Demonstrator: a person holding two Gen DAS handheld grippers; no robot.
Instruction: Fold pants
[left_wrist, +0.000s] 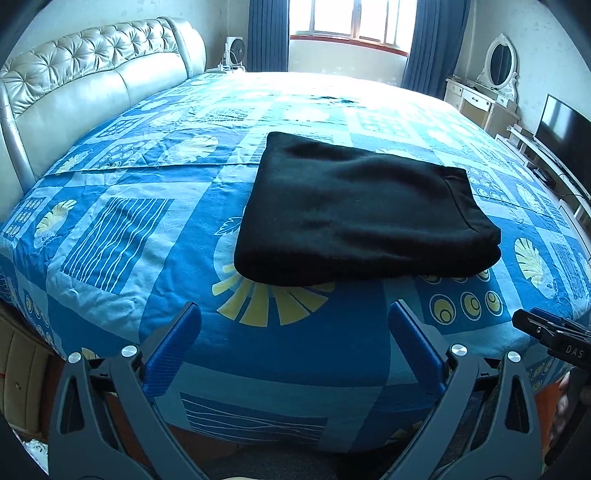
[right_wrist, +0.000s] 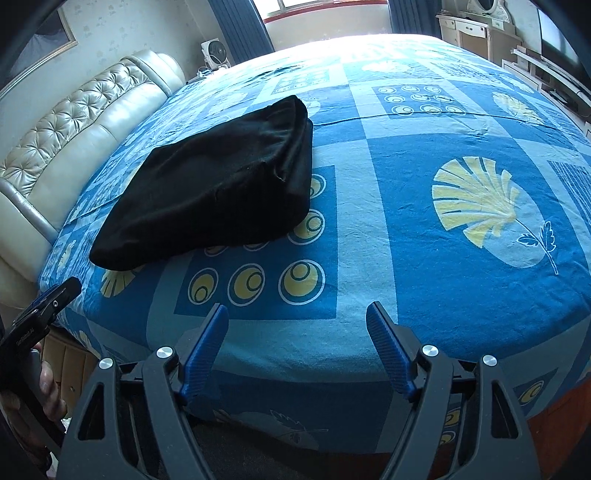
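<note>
blue patterned bedsheet (left_wrist: 122, 236), tufted headboard (left_wrist: 88, 74), tv (left_wrist: 561, 122), window (left_wrist: 347, 18).

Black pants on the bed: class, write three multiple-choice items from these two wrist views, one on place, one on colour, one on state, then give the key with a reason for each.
1. Where do the pants lie?
A. on the patterned bedspread
B. on the floor
C. on the dresser

2. What colour are the ribbed pads of the right tongs?
A. red
B. blue
C. white

3. In what state are the left tongs?
A. shut on the pants
B. shut on the bedspread
C. open, holding nothing

Key:
1 A, the folded black bundle rests on the blue and yellow bedspread in both views.
2 B, both pads show blue against the dark grey arms.
3 C, the jaws stand wide apart near the bed's edge with only bedspread visible between them, clear of the pants.
</note>
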